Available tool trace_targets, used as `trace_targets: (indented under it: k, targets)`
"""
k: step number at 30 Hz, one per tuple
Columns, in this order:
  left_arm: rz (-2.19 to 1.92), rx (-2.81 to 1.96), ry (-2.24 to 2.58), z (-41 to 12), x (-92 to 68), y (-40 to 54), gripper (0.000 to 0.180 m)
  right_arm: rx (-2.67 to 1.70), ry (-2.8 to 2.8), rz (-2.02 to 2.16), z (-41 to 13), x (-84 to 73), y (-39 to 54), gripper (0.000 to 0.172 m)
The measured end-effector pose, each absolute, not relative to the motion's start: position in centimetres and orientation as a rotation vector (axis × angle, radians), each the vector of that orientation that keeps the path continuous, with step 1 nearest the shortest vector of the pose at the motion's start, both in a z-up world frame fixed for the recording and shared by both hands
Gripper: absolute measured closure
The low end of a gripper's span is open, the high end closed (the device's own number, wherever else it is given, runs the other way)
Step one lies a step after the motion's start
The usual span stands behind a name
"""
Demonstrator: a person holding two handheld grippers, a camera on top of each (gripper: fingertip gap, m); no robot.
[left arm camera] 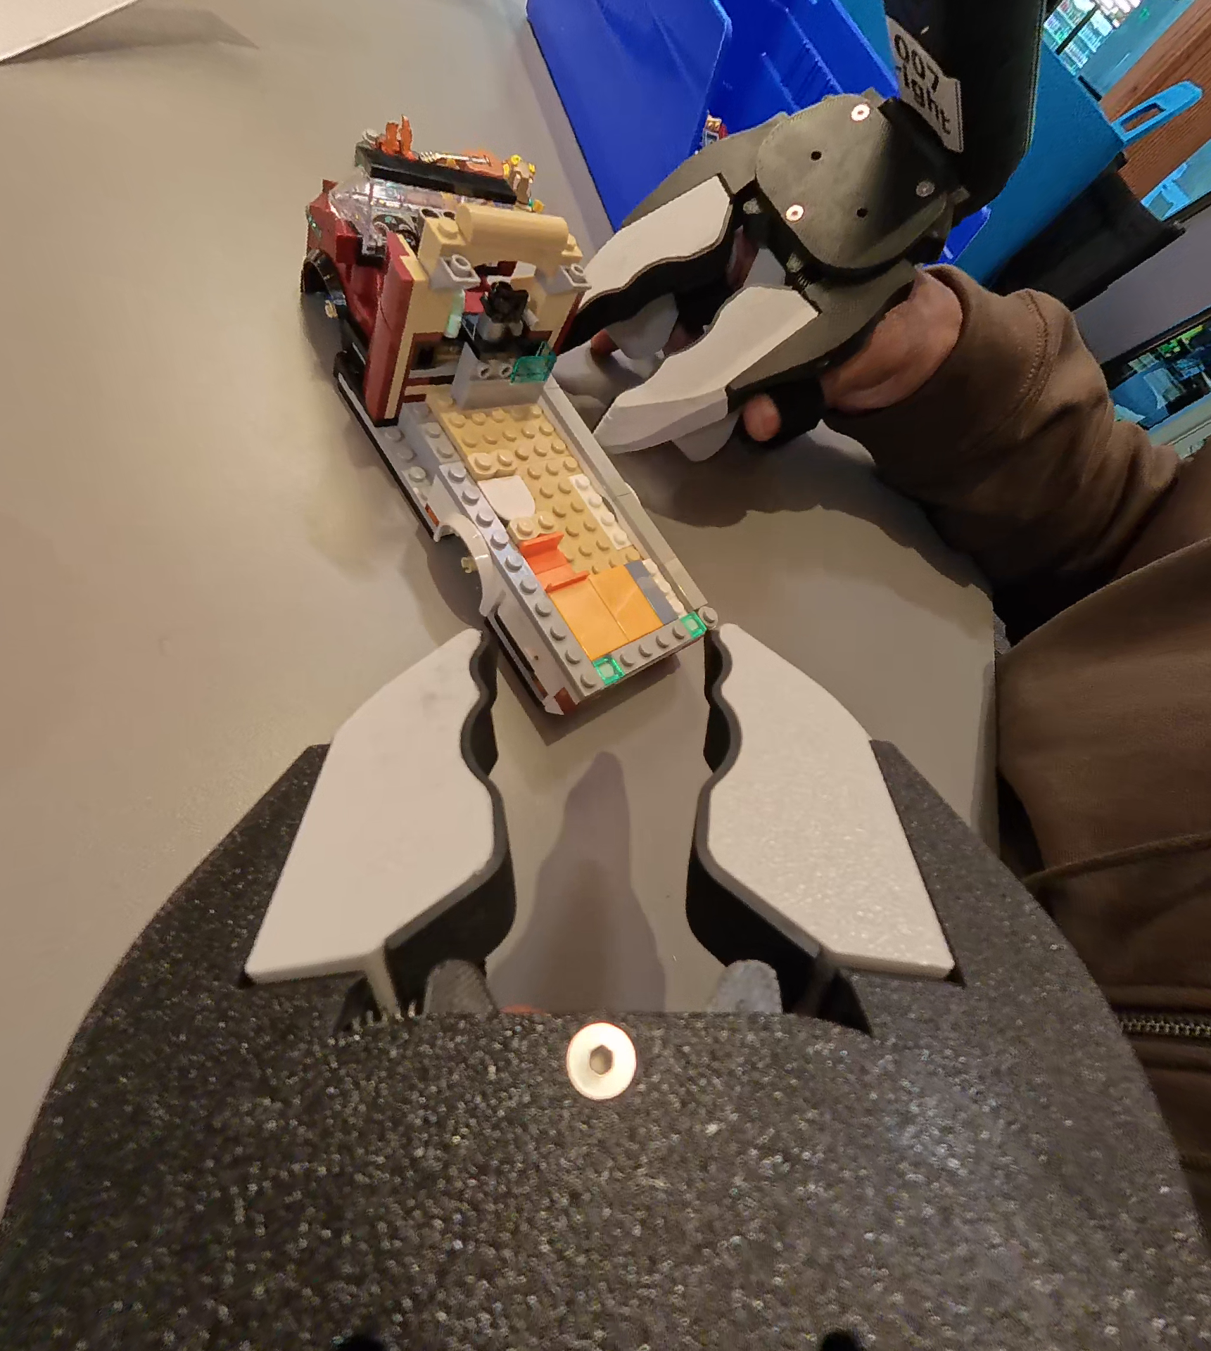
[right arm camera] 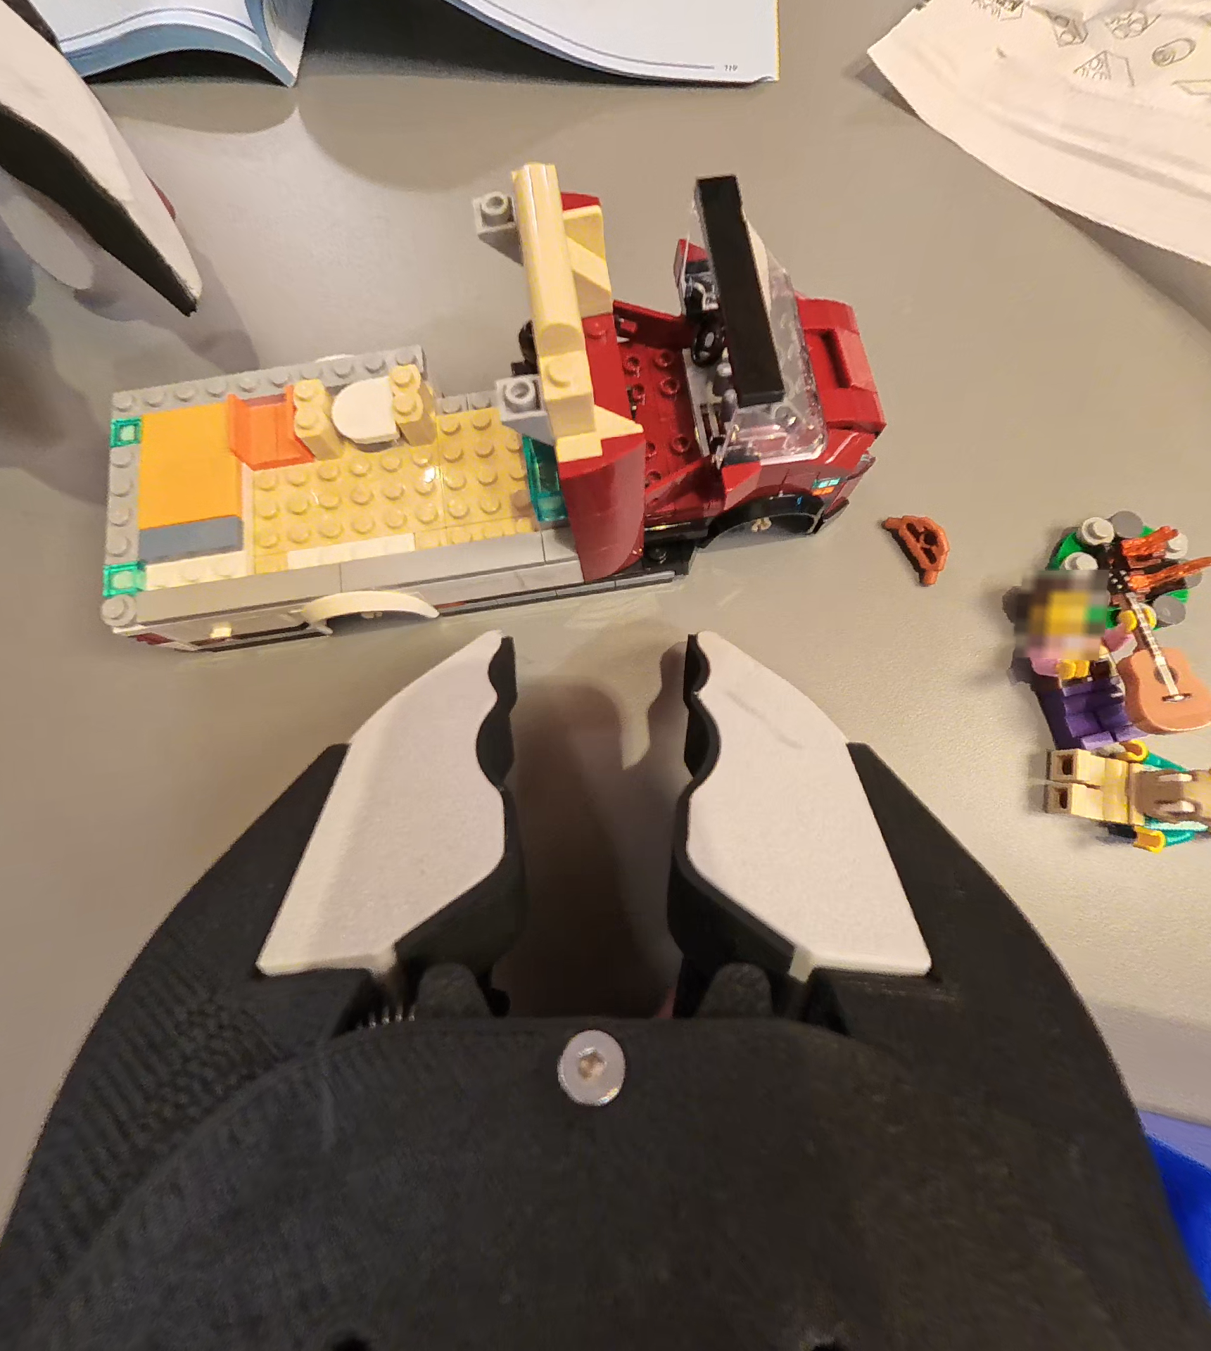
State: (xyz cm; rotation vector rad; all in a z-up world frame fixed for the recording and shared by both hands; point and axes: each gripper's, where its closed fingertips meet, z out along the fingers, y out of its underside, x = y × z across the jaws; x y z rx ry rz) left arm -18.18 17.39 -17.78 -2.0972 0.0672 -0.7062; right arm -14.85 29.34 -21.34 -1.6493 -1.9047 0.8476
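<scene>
A brick-built truck (left arm camera: 514, 482) with a dark red cab and a tan studded bed lies on the grey table (left arm camera: 112, 512). My left gripper (left arm camera: 598, 651) is open, and the truck's rear end sits between its fingertips without being pressed. One of its fingers (right arm camera: 76, 168) shows at the upper left of the right wrist view, clear of the truck (right arm camera: 383, 482). My right gripper (right arm camera: 598, 658) is open and empty, just in front of the truck's near side. In the left wrist view the right gripper (left arm camera: 584, 395) hangs beside the cab.
Right of the truck lie a small brown piece (right arm camera: 916, 545), two minifigures (right arm camera: 1158, 800), a guitar (right arm camera: 1165, 691) and a campfire build (right arm camera: 1136, 563). An open booklet (right arm camera: 368, 36) and a printed sheet (right arm camera: 1099, 110) lie at the back. Blue bins (left arm camera: 661, 88) stand behind; a brown sleeve (left arm camera: 1026, 409) rests on the table.
</scene>
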Motion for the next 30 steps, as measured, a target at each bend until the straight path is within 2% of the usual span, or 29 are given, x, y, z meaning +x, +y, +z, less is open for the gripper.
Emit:
trace_targets:
  k: [30]
  targets:
    - [-0.717, -2.106, 0.057, -17.94, -18.24, 17.39, 0.127, -1.647, -1.924, 0.844, -21.63, -14.75, 29.06, 0.127]
